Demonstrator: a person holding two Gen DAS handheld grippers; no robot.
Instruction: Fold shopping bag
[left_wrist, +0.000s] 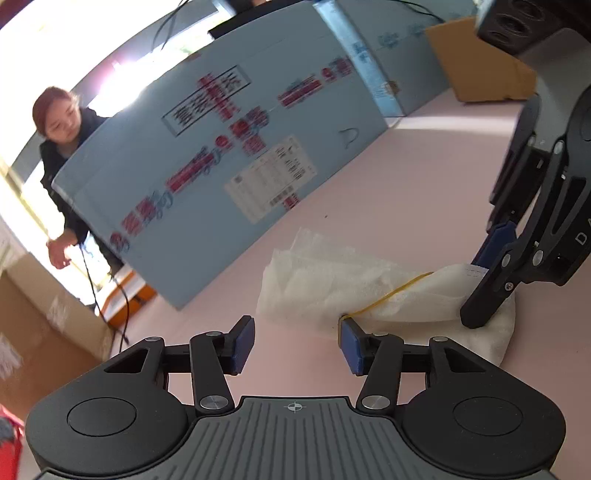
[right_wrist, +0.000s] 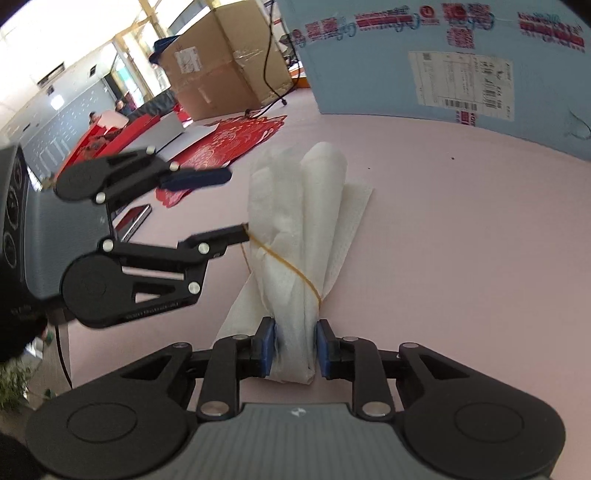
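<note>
White and crinkled, the shopping bag lies bunched into a long roll on the pink table, with a thin yellow rubber band running slantwise across its middle. The right gripper clamps the near end of the roll: both blue pads press against the fabric, which is squeezed narrow between them. The left gripper sits just beside the bag with its jaws apart and nothing between them; from its own camera only bare table shows in the gap. One of its fingers touches the edge of the roll where the band meets it, and the band appears hooked at that fingertip, while the other finger stands clear above the table. In the left wrist view the band stretches from that pad across the bag toward the right gripper, whose dark finger presses down on the far end. A large light-blue carton with red printing and a shipping label stands on the table behind the bag, well apart from it. Red printed sheets lie farther off on the table.
</note>
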